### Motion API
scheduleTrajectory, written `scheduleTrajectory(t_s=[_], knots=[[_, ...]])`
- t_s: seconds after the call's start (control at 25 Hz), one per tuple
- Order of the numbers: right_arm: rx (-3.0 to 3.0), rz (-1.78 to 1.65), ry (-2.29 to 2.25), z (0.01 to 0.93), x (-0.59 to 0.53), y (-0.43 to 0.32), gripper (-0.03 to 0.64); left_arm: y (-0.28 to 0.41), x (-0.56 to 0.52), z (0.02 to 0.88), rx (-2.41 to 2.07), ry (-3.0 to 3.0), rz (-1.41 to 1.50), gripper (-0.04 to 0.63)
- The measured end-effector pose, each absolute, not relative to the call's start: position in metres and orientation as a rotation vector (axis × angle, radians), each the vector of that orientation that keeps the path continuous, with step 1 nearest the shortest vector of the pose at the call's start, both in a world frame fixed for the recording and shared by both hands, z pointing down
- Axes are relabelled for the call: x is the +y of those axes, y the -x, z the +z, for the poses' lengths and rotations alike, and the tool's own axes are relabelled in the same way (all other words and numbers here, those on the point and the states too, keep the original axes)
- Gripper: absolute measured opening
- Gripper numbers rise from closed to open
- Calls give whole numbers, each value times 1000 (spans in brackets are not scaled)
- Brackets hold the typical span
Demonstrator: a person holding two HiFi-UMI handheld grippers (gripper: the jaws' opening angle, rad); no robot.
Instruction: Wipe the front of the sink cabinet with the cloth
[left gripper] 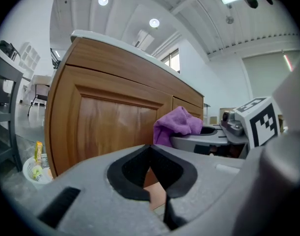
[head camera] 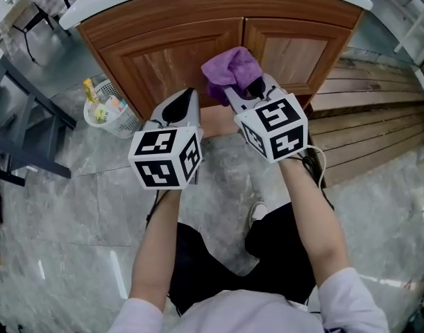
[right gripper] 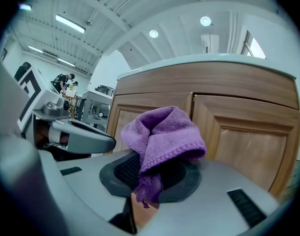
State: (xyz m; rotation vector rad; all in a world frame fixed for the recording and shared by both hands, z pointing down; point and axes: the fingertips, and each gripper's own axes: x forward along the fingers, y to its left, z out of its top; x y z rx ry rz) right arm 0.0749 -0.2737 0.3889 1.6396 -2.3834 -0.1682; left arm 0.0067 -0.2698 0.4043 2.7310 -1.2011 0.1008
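The left forearm [head camera: 159, 234] and right forearm [head camera: 314, 214] reach forward side by side. The left gripper [head camera: 189, 94] has its jaws closed, empty; the right gripper [head camera: 248, 89] clamps a purple cloth [head camera: 230, 69].

Left gripper [left gripper: 150, 157] empty (jaws together).

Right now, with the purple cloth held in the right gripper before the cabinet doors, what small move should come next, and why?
Probably ease the right gripper forward until the purple cloth presses on the cabinet front near the seam between its doors. The cloth is clamped, bunched above the jaws and facing the doors, but contact is not clear.
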Motion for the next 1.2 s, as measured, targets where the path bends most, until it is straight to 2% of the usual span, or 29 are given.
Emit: scheduleTrajectory(t_s=[0.72,1.2], knots=[[-2236,-131,-1847,388,-257,-182,67,-121,-259,403,-934,-2854,135,5],[-2056,-89,-1995,401,-259,-272,67,-153,-262,412,-873,-2864,162,5]])
